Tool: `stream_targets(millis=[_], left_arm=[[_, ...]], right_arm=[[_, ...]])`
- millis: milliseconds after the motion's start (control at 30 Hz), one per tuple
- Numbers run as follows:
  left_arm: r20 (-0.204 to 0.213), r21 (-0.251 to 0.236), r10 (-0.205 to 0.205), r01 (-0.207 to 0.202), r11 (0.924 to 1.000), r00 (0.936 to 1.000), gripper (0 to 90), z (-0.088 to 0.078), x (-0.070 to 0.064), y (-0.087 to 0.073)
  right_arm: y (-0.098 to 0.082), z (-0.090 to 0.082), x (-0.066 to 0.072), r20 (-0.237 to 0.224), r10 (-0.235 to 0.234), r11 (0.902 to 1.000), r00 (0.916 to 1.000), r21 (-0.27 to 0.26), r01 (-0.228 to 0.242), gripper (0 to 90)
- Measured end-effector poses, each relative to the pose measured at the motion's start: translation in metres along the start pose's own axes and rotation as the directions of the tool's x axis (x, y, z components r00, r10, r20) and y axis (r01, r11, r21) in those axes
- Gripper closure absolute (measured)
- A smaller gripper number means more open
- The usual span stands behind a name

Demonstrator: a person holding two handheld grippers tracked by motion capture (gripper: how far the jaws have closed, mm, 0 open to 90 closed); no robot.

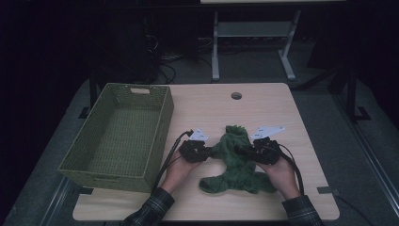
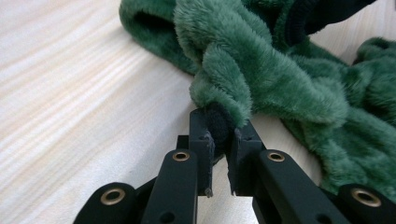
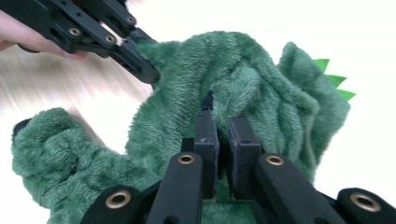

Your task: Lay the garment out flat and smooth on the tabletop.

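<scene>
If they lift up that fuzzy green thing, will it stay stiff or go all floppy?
Probably floppy: the green plush garment lies crumpled in soft folds on the table. It likely won't slip, since its thick fur bunches between the left tool and the right tool. It looks light.

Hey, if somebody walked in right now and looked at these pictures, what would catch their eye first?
Probably the fuzzy green garment crumpled mid-table, pinched from both sides: the left gripper is shut on a fold at its edge, and the right gripper is shut on its middle. Next, the big green woven basket at the table's left.
</scene>
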State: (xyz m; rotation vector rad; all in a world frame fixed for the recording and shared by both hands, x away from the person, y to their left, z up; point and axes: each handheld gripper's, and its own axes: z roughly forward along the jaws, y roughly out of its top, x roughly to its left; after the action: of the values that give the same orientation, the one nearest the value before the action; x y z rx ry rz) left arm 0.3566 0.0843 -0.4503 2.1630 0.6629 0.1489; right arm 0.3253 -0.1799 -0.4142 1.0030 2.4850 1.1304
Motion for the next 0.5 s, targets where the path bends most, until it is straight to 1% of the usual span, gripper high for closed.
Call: stream_targets(millis=[67, 100, 133, 200, 233, 300, 333, 400, 433, 500], left_arm=[[-0.007, -0.014, 0.003, -0.003, 0.9999, 1.0000, 81.7, -0.007, 0.000, 0.002], [-0.013, -0.029, -0.004, 0.004, 0.9996, 0.9999, 81.6, -0.010, 0.000, 0.004], [-0.023, -0.036, -0.001, 0.000, 0.9994, 0.9997, 81.6, -0.013, 0.000, 0.005], [-0.034, -0.046, 0.004, -0.005, 0.9989, 0.9994, 81.6, -0.020, 0.002, 0.007], [-0.041, -0.058, -0.003, 0.001, 0.9983, 0.9992, 81.6, -0.023, 0.002, 0.007], [-0.055, -0.068, -0.005, 0.001, 0.9977, 0.9985, 81.6, -0.029, 0.003, 0.009], [-0.053, -0.072, -0.009, 0.005, 0.9974, 0.9985, 81.6, -0.030, 0.003, 0.009], [-0.049, -0.075, -0.003, 0.000, 0.9972, 0.9988, 81.6, -0.030, 0.001, 0.010], [-0.046, -0.069, 0.001, -0.004, 0.9976, 0.9989, 81.6, -0.029, 0.000, 0.010], [-0.036, -0.052, 0.008, -0.010, 0.9986, 0.9993, 81.6, -0.023, -0.004, 0.011]], right_arm=[[-0.001, -0.005, -0.003, 0.001, 0.004, 0.9999, 1.0000, -0.014, -0.004, 83.6], [-0.001, -0.008, -0.005, 0.005, 0.011, 0.9997, 0.9999, -0.021, -0.011, 83.6], [-0.001, -0.011, -0.006, 0.009, 0.018, 0.9994, 0.9998, -0.029, -0.018, 83.6], [-0.003, -0.019, -0.011, 0.016, 0.021, 0.9987, 0.9997, -0.047, -0.020, 83.6], [-0.004, -0.023, -0.013, 0.022, 0.029, 0.9983, 0.9994, -0.052, -0.027, 83.6], [-0.007, -0.031, -0.020, 0.031, 0.043, 0.9972, 0.9986, -0.063, -0.041, 84.1], [-0.010, -0.035, -0.023, 0.034, 0.051, 0.9967, 0.9981, -0.065, -0.049, 84.3], [-0.015, -0.040, -0.029, 0.038, 0.066, 0.9962, 0.9971, -0.059, -0.064, 84.7], [-0.020, -0.042, -0.033, 0.040, 0.085, 0.9951, 0.9956, -0.055, -0.082, 84.9], [-0.028, -0.042, -0.038, 0.042, 0.107, 0.9938, 0.9934, -0.036, -0.105, 85.1]])
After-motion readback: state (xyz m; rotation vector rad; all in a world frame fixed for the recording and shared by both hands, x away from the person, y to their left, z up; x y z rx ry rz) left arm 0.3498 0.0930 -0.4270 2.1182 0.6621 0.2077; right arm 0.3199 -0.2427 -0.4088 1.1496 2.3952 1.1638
